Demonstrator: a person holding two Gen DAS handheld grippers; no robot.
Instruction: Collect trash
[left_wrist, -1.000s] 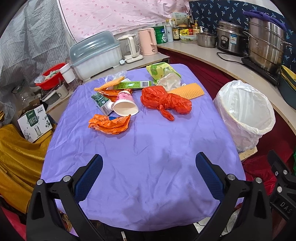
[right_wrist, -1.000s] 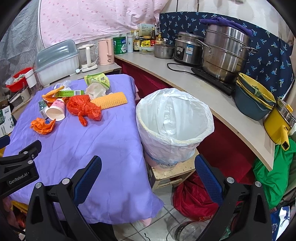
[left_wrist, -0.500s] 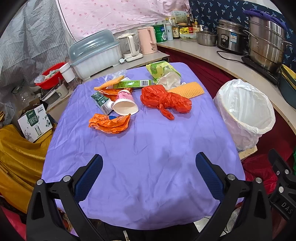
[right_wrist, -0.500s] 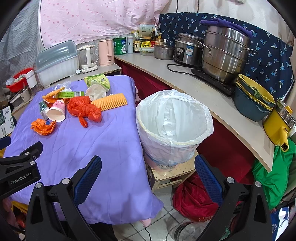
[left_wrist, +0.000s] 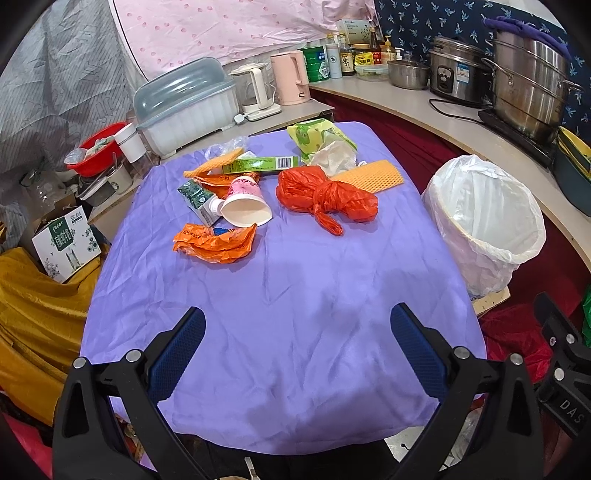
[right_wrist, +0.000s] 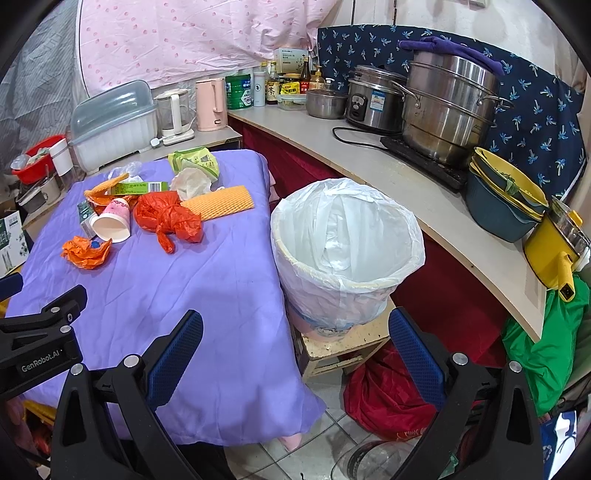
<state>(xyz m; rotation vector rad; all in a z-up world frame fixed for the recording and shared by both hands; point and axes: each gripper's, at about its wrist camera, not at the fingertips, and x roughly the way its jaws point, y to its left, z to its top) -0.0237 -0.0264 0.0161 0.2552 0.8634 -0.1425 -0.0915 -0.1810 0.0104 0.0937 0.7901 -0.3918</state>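
Pre-grasp step: left tongs (left_wrist: 297, 345) and right tongs (right_wrist: 295, 349) both spread wide, empty, over near table (left_wrist: 295, 295) edge, next move likely a reach to orange wrapper (left_wrist: 216, 245), cup (left_wrist: 245, 206), red bag (left_wrist: 325, 197) mid-table, lined bin (right_wrist: 347, 251) beside; view barely shifted since earlier frame.

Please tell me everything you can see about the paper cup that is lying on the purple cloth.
The paper cup lies on its side on the purple cloth, its open mouth turned toward the camera. Its outside is pink with a pattern, its inside plain white and apparently empty. A small green and white carton lies against its left side; a crumpled orange wrapper lies just before it.
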